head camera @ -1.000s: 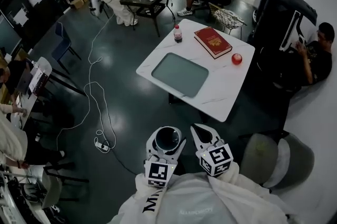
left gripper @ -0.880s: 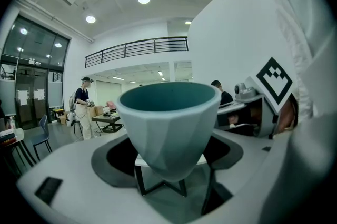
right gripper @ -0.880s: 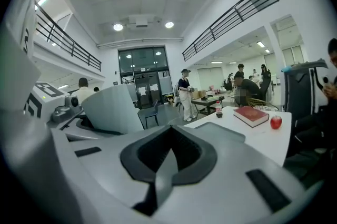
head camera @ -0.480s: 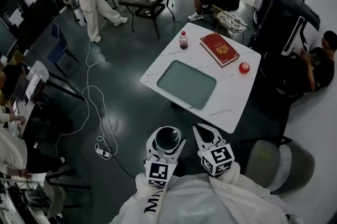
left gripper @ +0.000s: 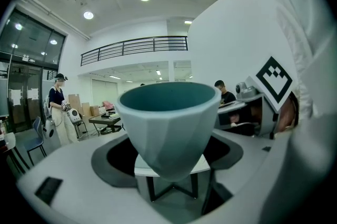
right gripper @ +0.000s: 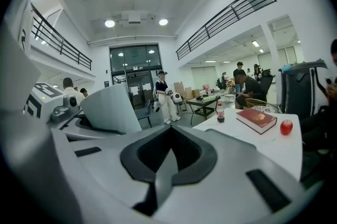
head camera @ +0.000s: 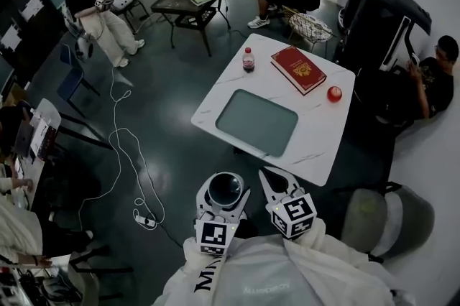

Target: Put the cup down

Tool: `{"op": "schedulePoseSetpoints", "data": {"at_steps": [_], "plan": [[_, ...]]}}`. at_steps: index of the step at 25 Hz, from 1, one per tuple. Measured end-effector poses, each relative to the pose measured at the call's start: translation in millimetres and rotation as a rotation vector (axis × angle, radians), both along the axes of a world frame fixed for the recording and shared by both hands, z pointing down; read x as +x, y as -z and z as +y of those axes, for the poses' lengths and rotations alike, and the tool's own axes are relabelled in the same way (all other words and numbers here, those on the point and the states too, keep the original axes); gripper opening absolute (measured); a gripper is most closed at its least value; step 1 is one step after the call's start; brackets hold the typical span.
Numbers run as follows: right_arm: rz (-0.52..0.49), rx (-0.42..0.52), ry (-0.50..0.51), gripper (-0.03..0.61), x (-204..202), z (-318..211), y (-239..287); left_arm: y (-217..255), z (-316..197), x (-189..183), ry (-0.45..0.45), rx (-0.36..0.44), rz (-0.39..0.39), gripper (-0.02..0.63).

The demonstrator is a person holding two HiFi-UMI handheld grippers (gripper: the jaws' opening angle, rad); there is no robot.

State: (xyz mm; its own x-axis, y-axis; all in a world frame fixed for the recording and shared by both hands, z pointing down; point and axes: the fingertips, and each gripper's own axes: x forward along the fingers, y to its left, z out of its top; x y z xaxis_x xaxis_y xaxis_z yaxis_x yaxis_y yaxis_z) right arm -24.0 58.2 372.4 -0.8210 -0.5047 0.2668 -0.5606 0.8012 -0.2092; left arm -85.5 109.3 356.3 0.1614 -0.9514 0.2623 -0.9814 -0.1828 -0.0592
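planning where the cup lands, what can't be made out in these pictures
Red book title: head view, too small to read.
Bottle label: head view, too small.
Table: left gripper view, mostly hidden behind the cup.
Cup's base: head view, seen from above, its own bowl hides it.

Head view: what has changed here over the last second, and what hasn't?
The white marble-look table with its red book has slid slightly lower in the picture, nearer the wearer. The standing person in white trousers has walked leftward. Nothing was grabbed or released: the left gripper stays clamped on the pale faceted cup, the right gripper stays shut and empty.
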Motion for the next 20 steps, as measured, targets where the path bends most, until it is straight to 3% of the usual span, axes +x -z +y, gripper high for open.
{"op": "schedulePoseSetpoints", "data": {"at_steps": [12, 20], "plan": [[0.006, 0.003, -0.102, 0.005, -52.9, -36.3, -5.7, -3.9, -41.4, -56.0, -0.109, 0.013, 0.002, 0.374], [0.035, 0.006, -0.174, 0.005, -56.2, -48.1, -7.9, -8.3, -54.1, -70.6, -0.152, 0.018, 0.032, 0.374]]}}
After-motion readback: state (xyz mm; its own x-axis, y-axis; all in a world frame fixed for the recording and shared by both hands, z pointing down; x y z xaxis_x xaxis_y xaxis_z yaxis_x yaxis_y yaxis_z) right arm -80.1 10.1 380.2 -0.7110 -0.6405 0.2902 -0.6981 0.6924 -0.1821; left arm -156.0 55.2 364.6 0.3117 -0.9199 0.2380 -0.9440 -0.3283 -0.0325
